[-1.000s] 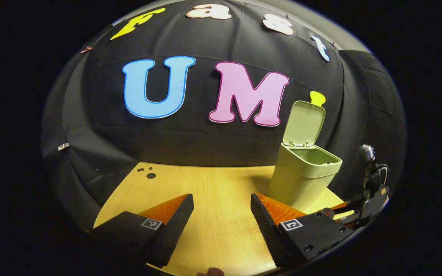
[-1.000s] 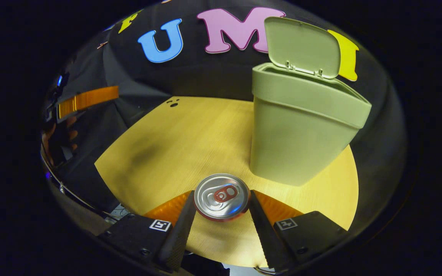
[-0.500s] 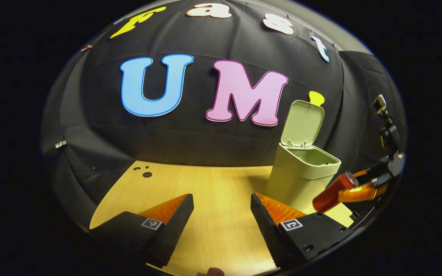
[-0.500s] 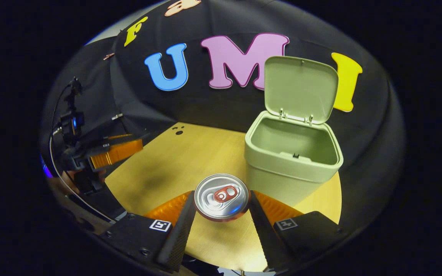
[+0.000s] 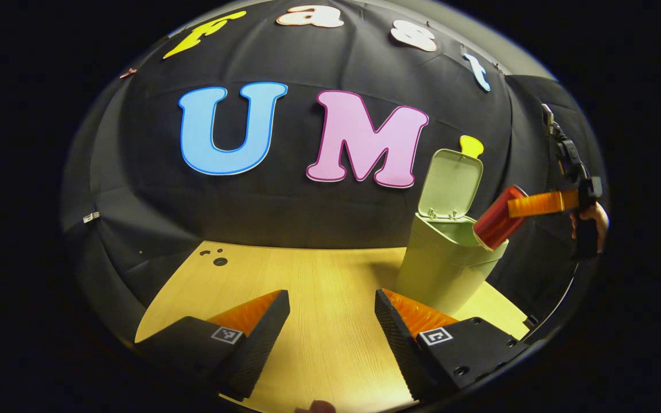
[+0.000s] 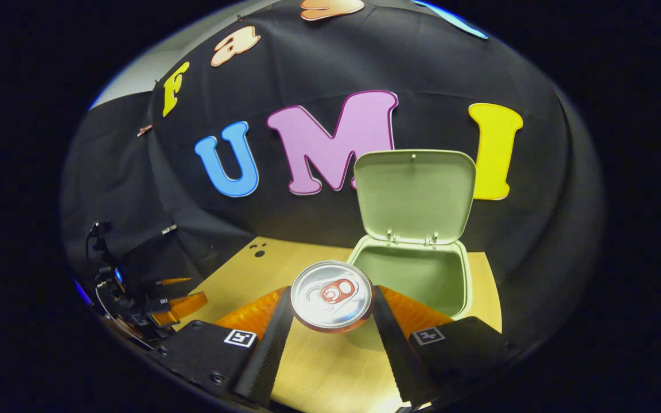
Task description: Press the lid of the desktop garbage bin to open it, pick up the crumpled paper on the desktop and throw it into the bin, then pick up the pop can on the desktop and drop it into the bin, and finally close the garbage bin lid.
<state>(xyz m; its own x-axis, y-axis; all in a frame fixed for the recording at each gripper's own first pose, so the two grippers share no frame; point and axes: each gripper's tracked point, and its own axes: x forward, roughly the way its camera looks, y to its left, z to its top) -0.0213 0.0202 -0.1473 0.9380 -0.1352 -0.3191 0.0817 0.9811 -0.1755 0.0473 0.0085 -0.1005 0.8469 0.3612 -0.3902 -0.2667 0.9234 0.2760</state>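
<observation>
Between the fingers of the right gripper (image 6: 332, 312) sat the pop can (image 6: 331, 296), both fingers pressed against its sides. The right gripper view looked straight at its top: a silver lid with a raised rim, a red pull tab, and a thin red edge of the body showing beneath. No writing on the lid could be read. Black-and-white square markers sat on the gripper's body behind each finger; they carried patterns, not words.

Just beyond the can stood the garbage bin (image 6: 461, 274), pale green, its mouth a rounded rectangle. The lid (image 6: 415, 195) was swung up on two small hinges at the back edge and stood roughly upright. What lay inside the bin could not be told. The can was held above the wooden table (image 6: 250, 269), near the bin's front rim.

The left gripper view gave the side of the same thing. From there the pop can (image 5: 494, 219) appeared as a red cylinder, tilted, raised off the table and overlapping the bin's (image 5: 442, 269) upper rim, with the right gripper (image 5: 528, 204) clamped on it and a hand (image 5: 593, 221) behind it. The lid (image 5: 451, 180) showed edge-on and tall. No label on the can's side could be read at that distance.

The left gripper (image 5: 332, 321) hung low over the table (image 5: 319, 275) with its fingers spread wide and nothing between them. It also appeared, small, at the left edge of the right gripper view (image 6: 178, 292).
</observation>
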